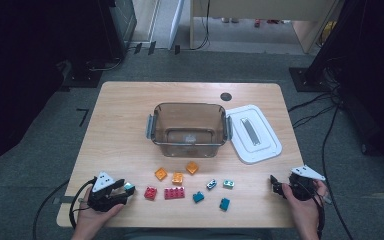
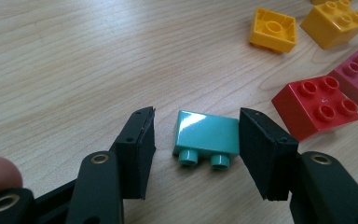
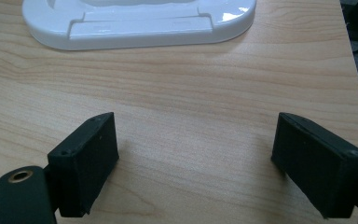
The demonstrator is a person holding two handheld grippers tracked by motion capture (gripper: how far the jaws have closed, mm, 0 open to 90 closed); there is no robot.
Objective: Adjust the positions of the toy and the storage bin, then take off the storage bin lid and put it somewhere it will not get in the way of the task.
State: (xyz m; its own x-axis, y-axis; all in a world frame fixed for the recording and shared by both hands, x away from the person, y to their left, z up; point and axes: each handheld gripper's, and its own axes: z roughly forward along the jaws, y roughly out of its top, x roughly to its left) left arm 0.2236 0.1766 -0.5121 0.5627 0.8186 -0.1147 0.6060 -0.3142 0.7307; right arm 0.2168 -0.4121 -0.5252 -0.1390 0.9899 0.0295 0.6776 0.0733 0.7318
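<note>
- High view: the clear bin (image 1: 188,131) stood mid-table with nothing in it, its white lid (image 1: 254,133) lying flat just to its right. All the bricks lay in a loose row on the table (image 1: 120,115) between the bin and the person, so by my reading no brick had been packed yet. The left gripper (image 1: 126,189) sat at the row's left end around a teal brick (image 1: 129,188); the right gripper (image 1: 275,186) waited near the table's right edge, well apart from the bricks.
- Left gripper view: the teal brick (image 2: 207,138) lay on its side between the jaws. The right pad touched it or nearly so; a gap remained at the left pad, so no pinch yet. A red brick (image 2: 316,105) lay near, leaving little room on that side.
- Right gripper view: the jaws stood spread wide over bare wood, the white lid (image 3: 140,21) ahead, the table's edge close on the right.
</note>
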